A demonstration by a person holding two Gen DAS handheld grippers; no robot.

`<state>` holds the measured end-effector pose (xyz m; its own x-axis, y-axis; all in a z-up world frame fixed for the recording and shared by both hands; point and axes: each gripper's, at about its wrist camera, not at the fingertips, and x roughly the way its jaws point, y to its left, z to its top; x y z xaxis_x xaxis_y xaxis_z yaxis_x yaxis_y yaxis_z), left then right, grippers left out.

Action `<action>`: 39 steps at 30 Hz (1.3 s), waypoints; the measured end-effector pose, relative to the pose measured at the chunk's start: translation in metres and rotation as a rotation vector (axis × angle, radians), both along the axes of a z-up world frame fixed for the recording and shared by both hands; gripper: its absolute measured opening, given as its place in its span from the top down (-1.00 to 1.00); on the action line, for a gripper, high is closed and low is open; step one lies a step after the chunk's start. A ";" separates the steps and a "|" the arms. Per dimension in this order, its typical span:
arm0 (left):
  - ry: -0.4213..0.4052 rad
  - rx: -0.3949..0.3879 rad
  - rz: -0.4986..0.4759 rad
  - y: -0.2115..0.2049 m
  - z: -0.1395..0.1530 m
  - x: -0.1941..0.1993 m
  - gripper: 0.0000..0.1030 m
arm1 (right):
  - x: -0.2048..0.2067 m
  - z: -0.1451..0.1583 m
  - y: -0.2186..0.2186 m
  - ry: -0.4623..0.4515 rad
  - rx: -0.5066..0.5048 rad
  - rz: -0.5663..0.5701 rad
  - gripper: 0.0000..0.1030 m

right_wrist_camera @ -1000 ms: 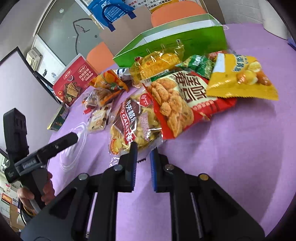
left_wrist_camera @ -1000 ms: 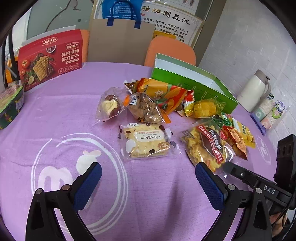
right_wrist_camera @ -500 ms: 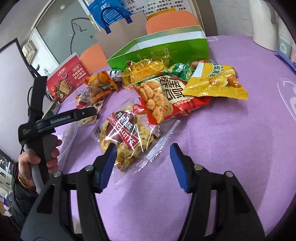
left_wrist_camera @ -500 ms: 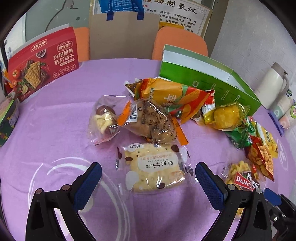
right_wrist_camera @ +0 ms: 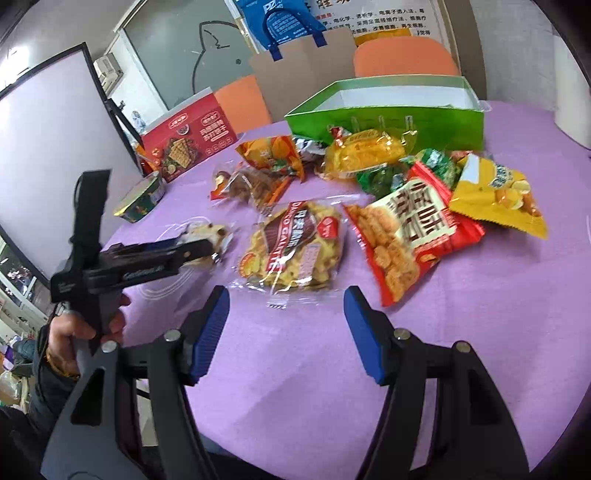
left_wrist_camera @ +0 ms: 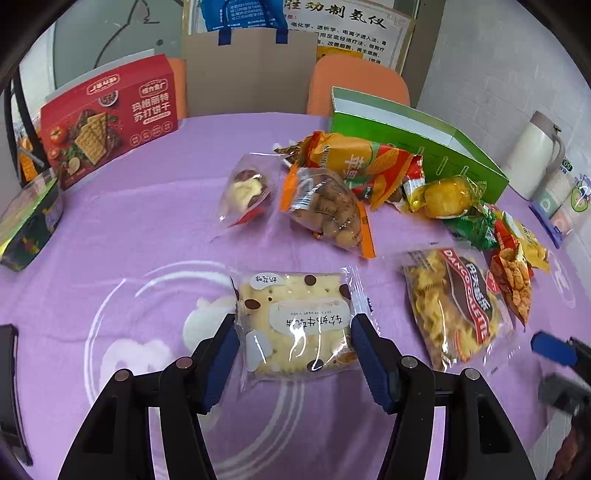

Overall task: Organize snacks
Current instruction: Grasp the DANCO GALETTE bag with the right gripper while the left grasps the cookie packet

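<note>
My left gripper point(left_wrist_camera: 293, 354) has just been closing, fingers now pressing the cracker pack point(left_wrist_camera: 295, 325) on the purple surface point(left_wrist_camera: 147, 221); right gripper point(right_wrist_camera: 286, 332) has been opening, nothing between.

ahead of me: purple tabletop point(left_wrist_camera: 155, 206), white thermos point(left_wrist_camera: 535, 155) at its edge, orange chairs point(left_wrist_camera: 362, 85), wall poster point(left_wrist_camera: 343, 26) behind.
</note>
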<state>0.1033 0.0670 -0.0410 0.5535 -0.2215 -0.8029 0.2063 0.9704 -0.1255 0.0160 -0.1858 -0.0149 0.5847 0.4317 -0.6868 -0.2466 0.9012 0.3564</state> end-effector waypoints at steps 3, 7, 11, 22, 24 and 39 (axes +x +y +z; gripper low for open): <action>0.015 -0.014 0.022 0.009 0.001 -0.016 -0.39 | 0.011 -0.006 0.004 0.038 -0.023 -0.018 -0.52; 0.018 -0.015 0.012 0.008 0.001 -0.027 -0.62 | 0.023 -0.005 0.023 0.029 -0.074 -0.012 -0.52; 0.009 0.026 0.007 0.007 0.002 -0.030 -0.63 | 0.036 -0.004 0.046 0.011 -0.178 -0.004 -0.66; 0.030 -0.010 0.050 0.016 -0.003 -0.022 -0.65 | 0.057 -0.019 0.083 0.028 -0.309 -0.014 -0.84; 0.033 -0.022 0.058 0.017 -0.006 -0.018 -0.65 | 0.059 -0.021 0.080 0.043 -0.324 -0.031 -0.87; -0.030 0.095 0.034 0.003 -0.011 -0.019 -0.54 | 0.040 -0.026 0.091 -0.022 -0.392 0.066 -0.71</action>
